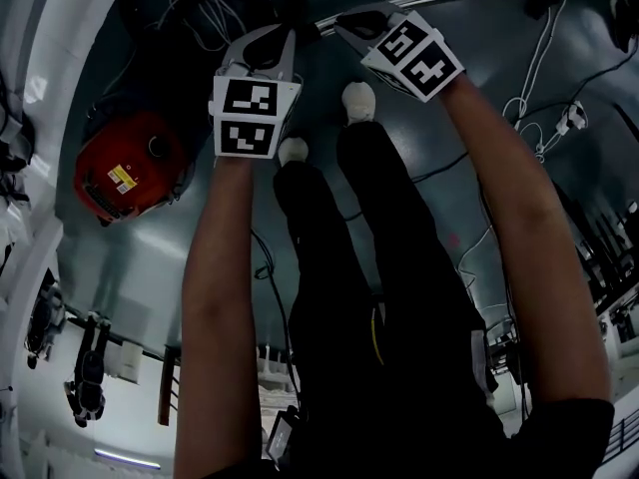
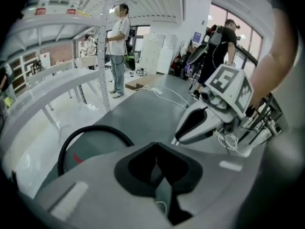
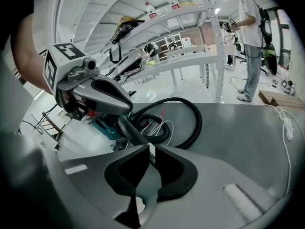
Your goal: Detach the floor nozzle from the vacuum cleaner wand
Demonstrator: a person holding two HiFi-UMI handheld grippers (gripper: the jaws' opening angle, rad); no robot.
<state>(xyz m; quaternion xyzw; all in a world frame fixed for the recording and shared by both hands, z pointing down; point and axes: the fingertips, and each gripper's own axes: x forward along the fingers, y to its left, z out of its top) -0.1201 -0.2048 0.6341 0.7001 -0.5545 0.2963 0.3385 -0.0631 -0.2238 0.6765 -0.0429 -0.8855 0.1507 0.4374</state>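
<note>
The head view is dark. Both arms reach down over the grey floor, and a red vacuum canister (image 1: 130, 173) lies to the left. My left gripper (image 1: 288, 46) and right gripper (image 1: 347, 26) hover side by side above the person's white shoes. In the left gripper view the left gripper (image 2: 156, 168) is shut with nothing in it. In the right gripper view the right gripper (image 3: 149, 152) shows a thin slit between its tips, with nothing in the slit. Beyond those tips a dark tube (image 3: 129, 130) runs up under the left gripper (image 3: 95, 92). A black hose (image 3: 190, 123) loops behind. I cannot make out a floor nozzle.
White shelving racks (image 3: 190, 61) stand beyond the hose. White cables (image 2: 167, 95) trail over the floor. A person (image 2: 118, 51) stands by the rack and another (image 2: 217, 56) bends at the back right. A teal object (image 3: 102, 128) lies under the left gripper.
</note>
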